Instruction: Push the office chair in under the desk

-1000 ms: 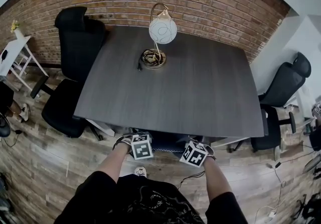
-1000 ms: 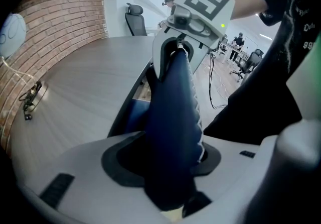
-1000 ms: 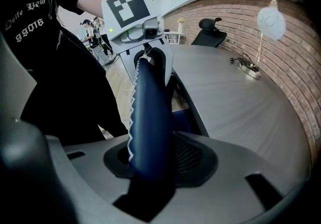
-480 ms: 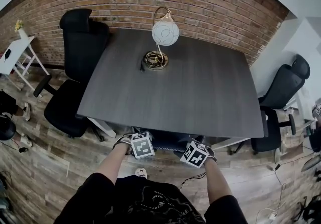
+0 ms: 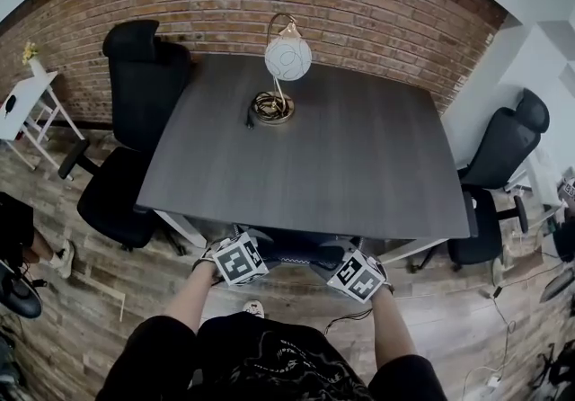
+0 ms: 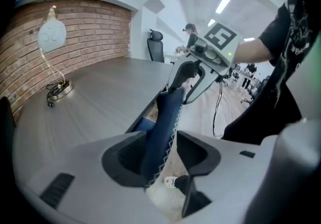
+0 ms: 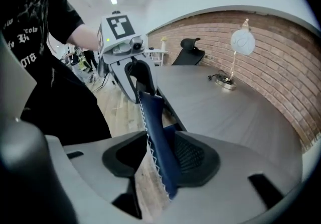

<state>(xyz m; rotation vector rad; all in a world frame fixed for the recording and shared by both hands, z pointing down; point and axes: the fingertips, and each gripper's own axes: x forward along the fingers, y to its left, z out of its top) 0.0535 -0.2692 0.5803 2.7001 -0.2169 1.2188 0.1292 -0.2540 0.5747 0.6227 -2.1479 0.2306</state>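
Office chair [image 5: 301, 253] backrest sits loose between parted left tongs [image 6: 163, 155] and parted right tongs [image 7: 160, 160], the latter just opened wider.

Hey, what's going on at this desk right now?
A person at the near edge of the desk holds a gripper in each hand. The blue office chair is tucked under the desk, its back at the edge. The left gripper and right gripper both straddle the top of that back, jaws apart and not clamped; the right gripper's jaws have just been opening. The chair seems to be getting released.
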